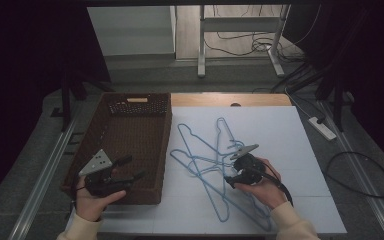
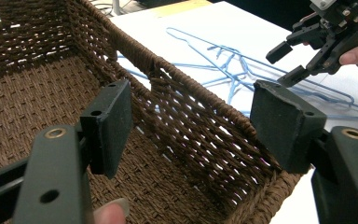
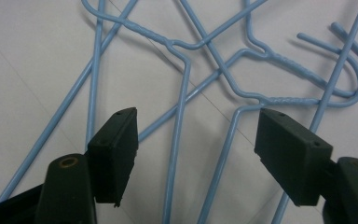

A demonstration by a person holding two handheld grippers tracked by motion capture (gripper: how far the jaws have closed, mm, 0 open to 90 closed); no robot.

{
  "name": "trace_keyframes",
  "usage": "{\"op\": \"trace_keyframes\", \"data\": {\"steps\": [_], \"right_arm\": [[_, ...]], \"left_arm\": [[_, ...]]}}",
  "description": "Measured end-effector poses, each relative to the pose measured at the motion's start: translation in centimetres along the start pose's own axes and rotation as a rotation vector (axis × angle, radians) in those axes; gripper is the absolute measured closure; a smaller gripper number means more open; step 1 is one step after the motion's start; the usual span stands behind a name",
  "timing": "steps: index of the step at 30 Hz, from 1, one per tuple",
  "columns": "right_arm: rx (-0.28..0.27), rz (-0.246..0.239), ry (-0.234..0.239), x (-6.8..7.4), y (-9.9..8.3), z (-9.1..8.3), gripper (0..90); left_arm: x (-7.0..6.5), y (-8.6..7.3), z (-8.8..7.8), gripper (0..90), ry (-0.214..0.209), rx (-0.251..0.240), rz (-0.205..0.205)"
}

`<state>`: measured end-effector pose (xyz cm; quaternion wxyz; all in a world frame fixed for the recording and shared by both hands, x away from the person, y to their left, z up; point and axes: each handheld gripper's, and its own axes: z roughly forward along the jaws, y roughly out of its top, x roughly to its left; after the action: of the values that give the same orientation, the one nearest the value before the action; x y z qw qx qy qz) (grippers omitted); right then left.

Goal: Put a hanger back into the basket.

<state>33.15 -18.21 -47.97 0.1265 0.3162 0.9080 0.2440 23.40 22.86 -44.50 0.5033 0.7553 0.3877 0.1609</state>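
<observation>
Several light blue wire hangers (image 1: pixel 203 161) lie tangled on the white tabletop (image 1: pixel 280 150). My right gripper (image 1: pixel 228 172) hovers just above them, open. In the right gripper view (image 3: pixel 196 140) two hanger wires (image 3: pixel 182 93) run between its jaws, and neither pad touches them. A brown wicker basket (image 1: pixel 166 145) stands to the left of the hangers. My left gripper (image 1: pixel 135 167) is held over the basket's near right corner, open and with nothing held. In the left gripper view (image 2: pixel 193 123) the basket's rim (image 2: pixel 191 84) passes between its jaws, with the hangers (image 2: pixel 233 70) and the right gripper (image 2: pixel 285 64) beyond.
The basket's inside looks bare. A strip of wooden tabletop (image 1: pixel 230 99) shows behind the white sheet. On the floor to the right lie a power strip (image 1: pixel 322 127) and black cables (image 1: pixel 360 175). White desk legs (image 1: pixel 201 50) stand farther back.
</observation>
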Motion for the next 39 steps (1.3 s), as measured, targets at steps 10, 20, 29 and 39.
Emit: {"op": "trace_keyframes", "data": {"steps": [10,20,29,39], "right_arm": [[0.032,0.017,0.005,-0.1,0.1,0.4,36.6],[0.078,0.031,0.013,-0.1,0.2,1.1,42.2],[0.126,0.024,-0.013,-0.1,0.3,2.0,48.4],[0.166,0.046,-0.07,-0.4,0.4,2.4,65.4]], "left_arm": [[-0.1,0.1,-0.1,30.2,0.002,-0.004,0.002],[0.0,0.0,0.0,30.2,0.002,0.001,0.0],[0.0,0.0,-0.1,30.2,0.002,-0.001,0.001],[0.0,0.0,-0.1,30.2,0.001,0.0,0.002]]}}
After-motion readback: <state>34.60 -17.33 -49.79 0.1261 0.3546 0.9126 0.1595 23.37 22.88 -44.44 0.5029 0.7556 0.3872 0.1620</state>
